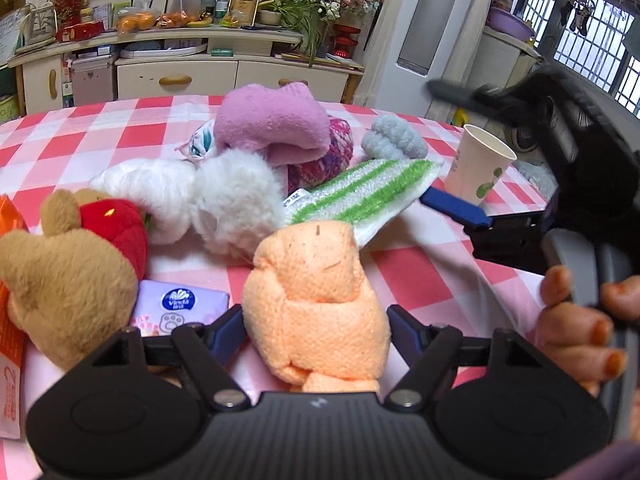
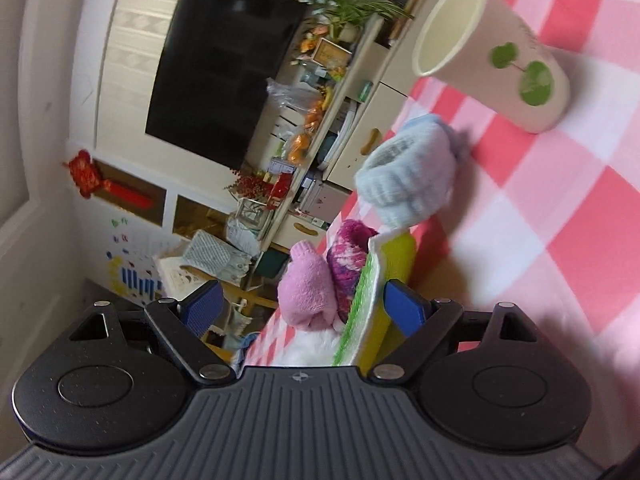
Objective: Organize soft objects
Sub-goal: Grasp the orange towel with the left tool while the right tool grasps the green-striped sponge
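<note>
My left gripper (image 1: 316,324) is shut on a folded orange cloth (image 1: 316,280), its blue pads pressing both sides just above the checked tablecloth (image 1: 420,272). Behind it lies a heap: a white fluffy item (image 1: 224,204), a pink plush piece (image 1: 272,120), a magenta knit (image 1: 324,160), a grey-blue knit (image 1: 394,138) and a green-striped cloth (image 1: 360,196). My right gripper (image 2: 302,304) stands open and rolled sideways. The green-striped cloth (image 2: 360,300) sits between its fingers, close to the right pad (image 2: 404,308), which is not pressing it. A hand (image 1: 576,320) holds that gripper's handle.
A paper cup (image 1: 478,164) with green dots stands upright at the right of the heap. A brown teddy with a red part (image 1: 68,264), a tissue pack (image 1: 180,304) and an orange box (image 1: 10,300) lie at the left. A cluttered sideboard (image 1: 180,68) stands beyond the table.
</note>
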